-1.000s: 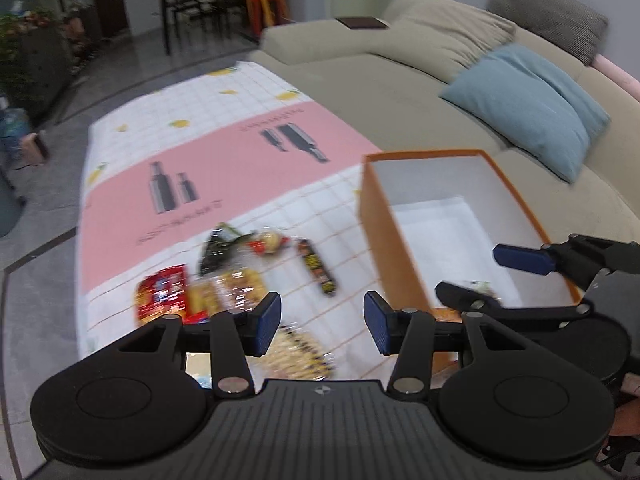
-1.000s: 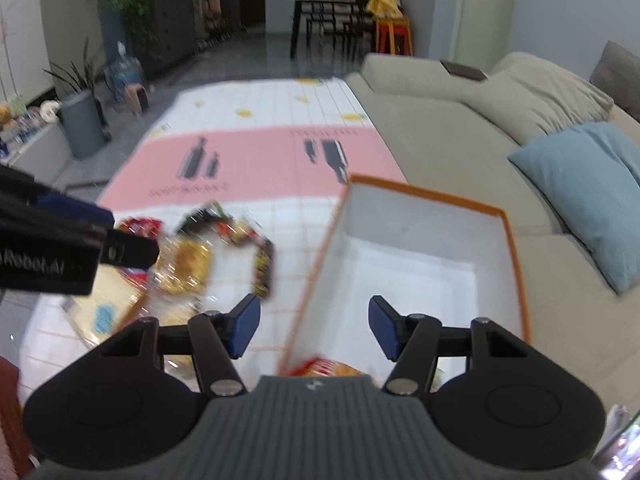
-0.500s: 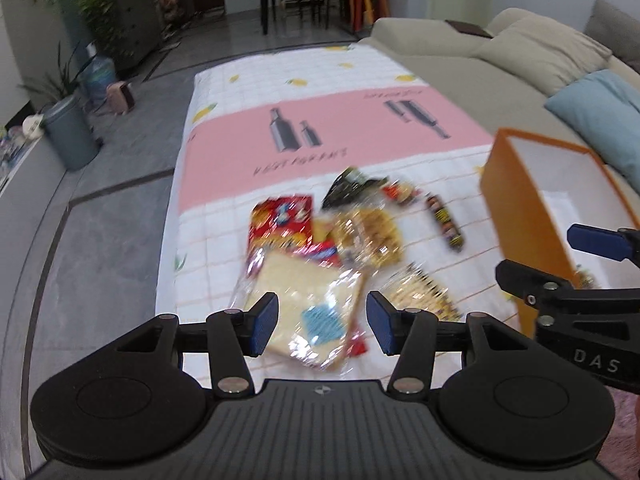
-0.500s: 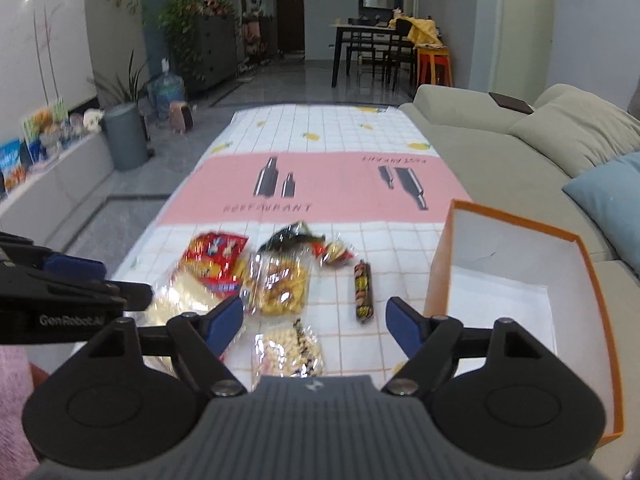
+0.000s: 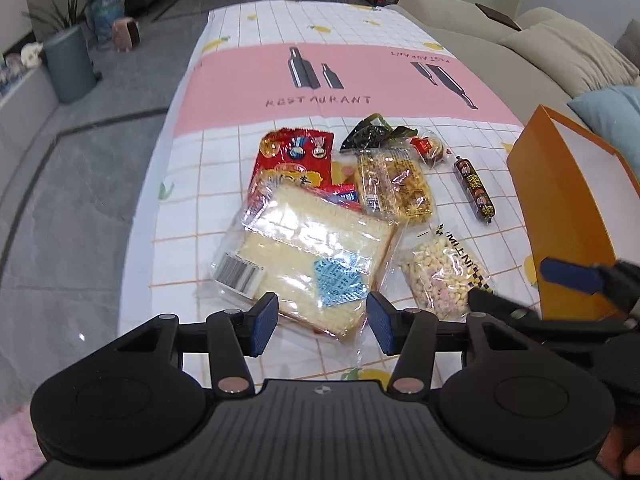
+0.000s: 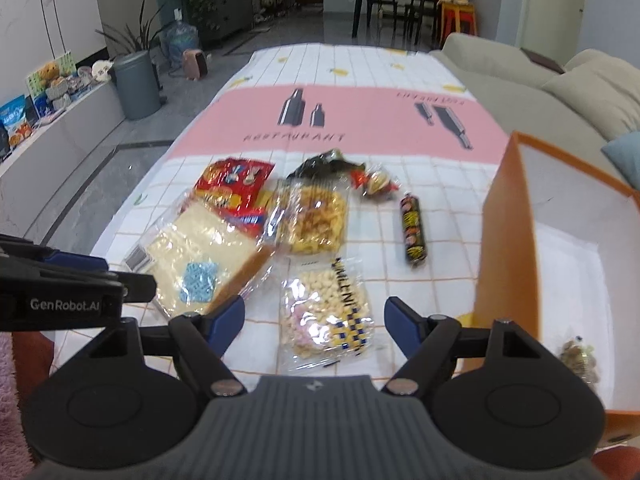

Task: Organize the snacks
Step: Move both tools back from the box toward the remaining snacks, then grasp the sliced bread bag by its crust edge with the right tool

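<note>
left wrist view: the left gripper point(image 5: 322, 322) hangs over the near edge of the bread bag point(image 5: 308, 256), its jaws wide apart and empty, the blue pads on either side of the bag's near corner without pressing it. the bread bag lies flat on the table point(image 5: 360, 76), which wears a pink and white checked cloth. it overlaps a red snack packet point(image 5: 294, 152) behind it. just right of the bread sits a clear bag of yellow crisps point(image 5: 396, 186), and nearer the camera a clear bag of pale puffed snacks point(image 5: 444, 272). a dark green packet point(image 5: 370, 134) and a small wrapped sweet point(image 5: 430, 148) lie behind the crisps, and a dark sausage stick point(image 5: 474, 186) lies apart to the right. the orange box point(image 5: 568, 208) stands at the right edge, with the right gripper's blue pad in front of its wall.

right wrist view: the right gripper point(image 6: 316, 330) hovers above the puffed snack bag point(image 6: 328, 312), jaws wide and empty, the bag showing between the pads but untouched. the orange box point(image 6: 504, 240) is open, white inside, with one small snack packet point(image 6: 580, 360) lying on its floor near the front. the left gripper's point(image 6: 100, 276) black body reaches in from the left edge beside the bread bag point(image 6: 200, 252).
</note>
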The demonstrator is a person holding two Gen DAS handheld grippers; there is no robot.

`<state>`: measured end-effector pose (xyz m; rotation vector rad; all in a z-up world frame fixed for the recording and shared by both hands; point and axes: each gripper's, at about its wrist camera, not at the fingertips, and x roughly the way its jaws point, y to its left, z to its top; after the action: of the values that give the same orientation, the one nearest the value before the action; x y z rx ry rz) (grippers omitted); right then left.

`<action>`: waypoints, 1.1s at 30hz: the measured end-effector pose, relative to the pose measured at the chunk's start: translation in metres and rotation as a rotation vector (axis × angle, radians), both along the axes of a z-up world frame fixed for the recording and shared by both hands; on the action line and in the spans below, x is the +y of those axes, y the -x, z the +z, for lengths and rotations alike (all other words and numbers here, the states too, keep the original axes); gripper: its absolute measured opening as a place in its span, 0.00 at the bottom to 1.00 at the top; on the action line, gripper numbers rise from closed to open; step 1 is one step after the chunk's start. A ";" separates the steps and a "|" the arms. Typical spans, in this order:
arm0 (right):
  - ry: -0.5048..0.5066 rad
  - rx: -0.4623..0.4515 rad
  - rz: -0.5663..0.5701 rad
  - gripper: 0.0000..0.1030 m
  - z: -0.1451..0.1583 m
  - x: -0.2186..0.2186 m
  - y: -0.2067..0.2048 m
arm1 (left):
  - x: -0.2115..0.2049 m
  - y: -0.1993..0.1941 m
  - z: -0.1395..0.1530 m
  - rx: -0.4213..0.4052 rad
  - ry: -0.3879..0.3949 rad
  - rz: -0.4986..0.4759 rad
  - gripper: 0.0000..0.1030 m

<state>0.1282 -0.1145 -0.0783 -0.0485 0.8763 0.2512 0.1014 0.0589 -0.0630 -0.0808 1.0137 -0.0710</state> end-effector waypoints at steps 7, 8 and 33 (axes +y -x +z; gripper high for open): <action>0.014 0.071 0.040 0.68 -0.029 0.014 -0.020 | 0.007 -0.018 -0.022 0.067 0.072 0.026 0.58; 0.013 0.076 0.045 0.68 -0.032 0.016 -0.023 | 0.007 -0.020 -0.024 0.071 0.071 0.023 0.58; 0.117 0.034 0.107 0.31 -0.067 0.027 -0.058 | 0.006 -0.049 -0.050 0.095 0.034 -0.015 0.74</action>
<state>0.1860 -0.0873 -0.1453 -0.2011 0.9233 0.3015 0.1500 0.0647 -0.1135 -0.1087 1.1079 -0.0987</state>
